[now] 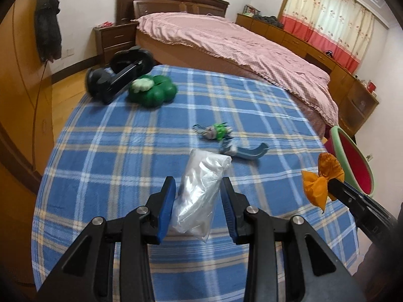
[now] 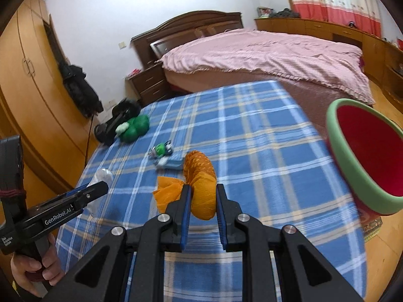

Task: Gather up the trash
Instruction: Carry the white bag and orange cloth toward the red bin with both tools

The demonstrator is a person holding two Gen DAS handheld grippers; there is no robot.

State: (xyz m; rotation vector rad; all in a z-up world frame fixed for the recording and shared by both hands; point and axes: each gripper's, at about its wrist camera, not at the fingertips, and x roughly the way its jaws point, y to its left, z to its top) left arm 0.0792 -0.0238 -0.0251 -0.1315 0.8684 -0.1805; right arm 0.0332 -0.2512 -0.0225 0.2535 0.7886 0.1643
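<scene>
Your left gripper (image 1: 199, 196) is clamped on a crumpled clear plastic bag (image 1: 201, 191); both blue pads press its sides and it hangs clear of the blue plaid cloth (image 1: 113, 151). Your right gripper (image 2: 201, 198) is clamped on a wad of orange paper (image 2: 201, 188); a loose flap sticks out to the left of its jaws. In the left view that same wad (image 1: 322, 178) shows at the tip of the right gripper (image 1: 335, 188), off to the right of the bag.

Container: a red bin with a pale green rim (image 2: 337, 151) stands tilted at the right edge of the cloth, near the orange wad, mouth turned toward your right camera. The part of its red inside that shows holds nothing.

On the cloth beyond the jaws: a small green and grey toy (image 1: 217, 132), a grey-blue curved piece (image 1: 249, 152) just beside it, further back a green clover-shaped thing (image 1: 153, 93) with a white lump on top, touching a black device (image 1: 118, 75) at the far left corner.

Your hand (image 2: 32, 269) grips the left handle.
</scene>
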